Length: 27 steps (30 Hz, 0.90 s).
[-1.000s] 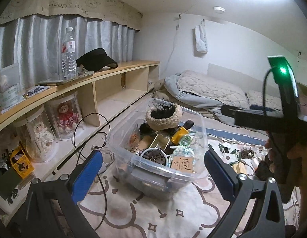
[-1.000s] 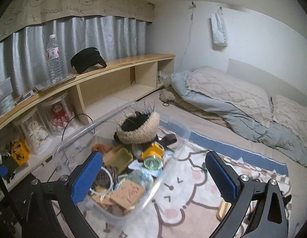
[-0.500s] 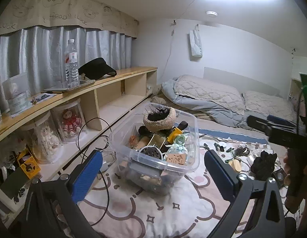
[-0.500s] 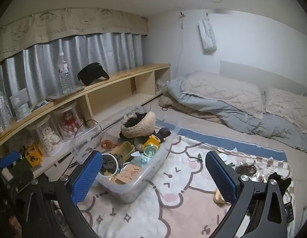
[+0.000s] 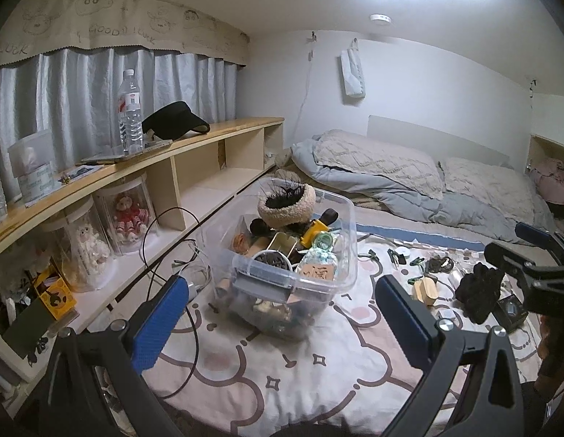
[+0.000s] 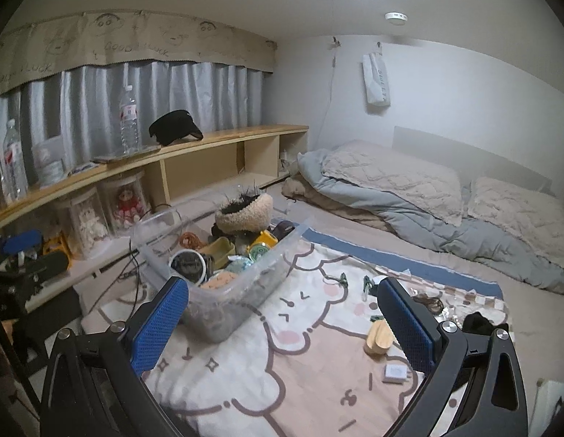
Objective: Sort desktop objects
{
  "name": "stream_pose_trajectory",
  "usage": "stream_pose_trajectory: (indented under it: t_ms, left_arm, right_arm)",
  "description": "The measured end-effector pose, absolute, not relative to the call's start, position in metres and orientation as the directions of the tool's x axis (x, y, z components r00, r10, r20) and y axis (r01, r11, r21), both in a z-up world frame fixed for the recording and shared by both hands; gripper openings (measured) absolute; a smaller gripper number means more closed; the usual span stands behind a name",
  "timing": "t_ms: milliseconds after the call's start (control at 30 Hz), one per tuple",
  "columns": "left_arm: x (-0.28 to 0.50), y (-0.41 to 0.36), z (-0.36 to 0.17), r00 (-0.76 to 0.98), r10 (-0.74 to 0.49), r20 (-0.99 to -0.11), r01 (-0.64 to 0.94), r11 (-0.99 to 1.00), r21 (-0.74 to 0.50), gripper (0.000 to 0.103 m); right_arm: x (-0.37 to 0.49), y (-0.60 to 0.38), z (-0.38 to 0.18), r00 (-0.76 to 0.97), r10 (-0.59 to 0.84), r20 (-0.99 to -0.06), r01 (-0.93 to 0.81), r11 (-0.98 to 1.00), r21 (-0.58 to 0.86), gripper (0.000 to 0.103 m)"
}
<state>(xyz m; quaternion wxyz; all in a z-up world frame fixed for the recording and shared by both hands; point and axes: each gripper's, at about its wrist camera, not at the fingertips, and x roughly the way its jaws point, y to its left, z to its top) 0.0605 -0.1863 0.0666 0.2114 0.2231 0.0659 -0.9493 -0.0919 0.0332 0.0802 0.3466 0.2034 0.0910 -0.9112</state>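
Left gripper [image 5: 280,324]: blue pads spread wide, nothing between them, hanging high above the patterned blanket [image 5: 282,357] and looking down at the clear bin.

Right gripper [image 6: 282,324]: jaws wide apart too, holding nothing, raised over the blanket to the right of the bin; it shows at the right edge of the left view as well.

Clear bin [image 5: 345,218]: sitting on the blanket, heaped past the rim. A fuzzy cream ring [image 5: 286,205] rides on top, with a yellow tape measure [image 5: 314,229], a green tin [image 5: 282,244] and a wooden tile with a character [image 5: 316,272] crammed below.

Loose items: scattered on the blanket to the right of the bin, well apart from it. There's a wooden block [image 6: 378,335], a small white box [image 6: 394,371], green clips [image 6: 342,278], a dark lumpy piece [image 5: 478,291] and a tangle of dark cord [image 6: 427,302].

Surroundings: a long wooden shelf [image 5: 209,134] with a water bottle [image 5: 130,113] and black visor [image 5: 174,123], bedding beyond.

Step in hand: I'd call this between picks, both tools up and free, much already binned, a handful of pieces left out.

Next move: likely the right gripper drops toward the wooden block, the nearest piece, squares its pads across the block's narrow sides, closes, then carries it left. Watch that heap: anything set on top could slide off.
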Motion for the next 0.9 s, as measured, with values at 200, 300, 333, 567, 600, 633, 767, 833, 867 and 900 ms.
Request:
stream_pose_trajectory:
  t_ms: [200,300,333,567,600,633,767,833,867,900]
  left_arm:
    - [0.064,-0.183,0.061,-0.808,-0.361,-0.465,0.424,-0.905,-0.035,0.103]
    - [0.065,-0.181,0.060,-0.808,-0.362,-0.464,0.422,-0.906,-0.028,0.103]
    - [0.066,-0.179,0.059,-0.809,-0.360,-0.465,0.419,-0.908,-0.025,0.103]
    - [0.066,-0.178,0.057,-0.813,-0.344,-0.469,0.400,-0.916,-0.021,0.103]
    - [0.066,-0.179,0.057,-0.813,-0.342,-0.471,0.398,-0.917,-0.021,0.103]
    - [0.065,-0.179,0.056,-0.812,-0.341,-0.474,0.397,-0.917,-0.021,0.103]
    - [0.065,-0.179,0.054,-0.811,-0.337,-0.478,0.393,-0.919,-0.019,0.103]
    - [0.065,-0.179,0.054,-0.811,-0.336,-0.478,0.393,-0.919,-0.020,0.103]
    - [0.065,-0.179,0.054,-0.811,-0.336,-0.478,0.393,-0.919,-0.020,0.103]
    - [0.065,-0.179,0.053,-0.811,-0.336,-0.479,0.393,-0.919,-0.020,0.103]
  right_arm:
    - [-0.079,0.038,0.072,-0.682,-0.586,-0.438,0.669,-0.742,-0.048,0.103]
    - [-0.075,0.041,0.068,-0.691,-0.578,-0.433,0.659,-0.750,-0.050,0.103]
    - [-0.074,0.042,0.067,-0.685,-0.584,-0.436,0.663,-0.748,-0.041,0.103]
    - [-0.071,0.042,0.061,-0.681,-0.575,-0.454,0.661,-0.750,-0.041,0.103]
    - [-0.071,0.042,0.060,-0.681,-0.573,-0.455,0.659,-0.751,-0.042,0.103]
    - [-0.071,0.042,0.060,-0.683,-0.571,-0.456,0.658,-0.752,-0.045,0.103]
    - [-0.071,0.043,0.060,-0.684,-0.567,-0.459,0.656,-0.754,-0.046,0.103]
    - [-0.071,0.044,0.060,-0.684,-0.566,-0.460,0.654,-0.755,-0.043,0.103]
    - [-0.072,0.044,0.060,-0.684,-0.566,-0.461,0.654,-0.755,-0.043,0.103]
    - [-0.072,0.044,0.060,-0.683,-0.566,-0.462,0.654,-0.755,-0.043,0.103]
